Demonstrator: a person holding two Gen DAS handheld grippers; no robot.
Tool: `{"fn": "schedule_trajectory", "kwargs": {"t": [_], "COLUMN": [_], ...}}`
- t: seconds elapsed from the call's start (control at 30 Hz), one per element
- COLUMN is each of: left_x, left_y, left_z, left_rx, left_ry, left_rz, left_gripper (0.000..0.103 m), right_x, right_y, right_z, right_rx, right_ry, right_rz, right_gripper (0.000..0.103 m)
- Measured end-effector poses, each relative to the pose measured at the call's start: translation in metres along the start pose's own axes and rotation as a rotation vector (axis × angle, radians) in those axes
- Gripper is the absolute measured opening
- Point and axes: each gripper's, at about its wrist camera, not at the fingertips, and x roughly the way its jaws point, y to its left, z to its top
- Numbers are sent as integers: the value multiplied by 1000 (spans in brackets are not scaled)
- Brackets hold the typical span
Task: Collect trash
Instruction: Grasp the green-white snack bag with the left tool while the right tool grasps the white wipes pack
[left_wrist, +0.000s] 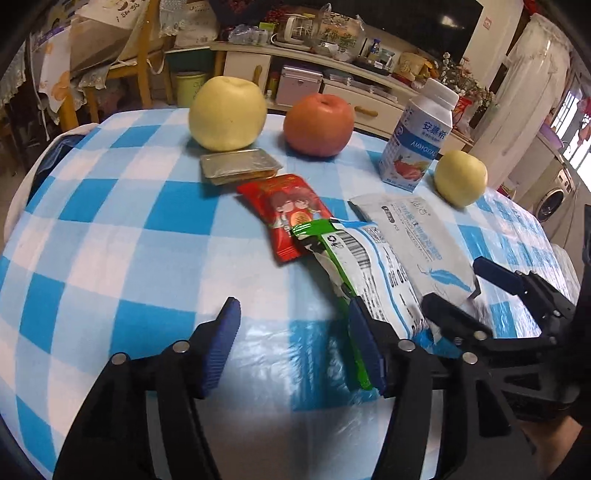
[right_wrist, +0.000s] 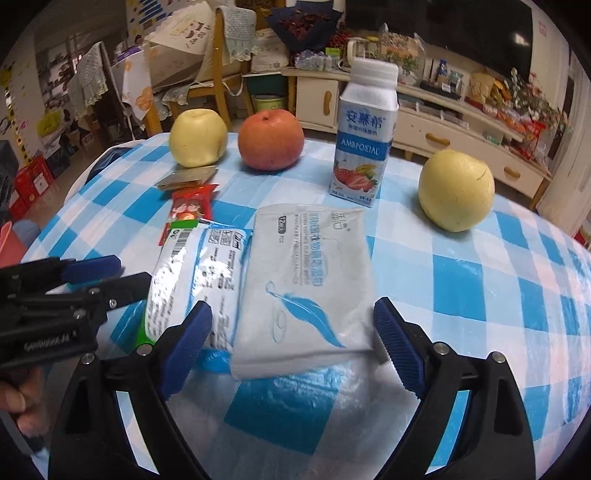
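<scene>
A white wet-wipe pack with a blue feather lies flat between the wide-apart fingers of my right gripper; the pads do not press it. Left of it lies a white-and-green wrapper with a barcode. In the left wrist view my left gripper stands open over the cloth, its right finger against the green edge of that wrapper. A red snack wrapper and a gold foil packet lie further back. My right gripper shows around the wipe pack.
On the blue-and-white checked tablecloth stand a large yellow apple, a red apple, a yoghurt bottle and a smaller yellow apple. A hand holds the left gripper. Chairs and a cluttered sideboard stand behind the table.
</scene>
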Motion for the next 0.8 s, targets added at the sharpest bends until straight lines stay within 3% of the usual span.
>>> {"fn": "schedule_trajectory", "kwargs": {"t": [0.1,0.27,0.47,0.63,0.8], "left_x": [4,4,-3,-14,-6], "left_y": [-6,-8,-8,-7,-20], "left_z": [3,2,-3,-6,-6], "left_rx": [11,-1,-13,-30,5], "left_ry": [-3,-2,-16,-50,-32], "left_rz": [32,4,-32,-71,-81], "left_gripper": [65,69,69,78,78], "right_x": [8,22,25,21,18], "right_y": [-8,-18,-25,-24,-23], "right_z": [2,1,2,4,2], "right_rx": [12,-6,1,-1,-5], "right_ry": [20,59,58,51,56], "right_rz": [-16,-55,-28,-9,8], "right_gripper": [93,93,93,78,76]}}
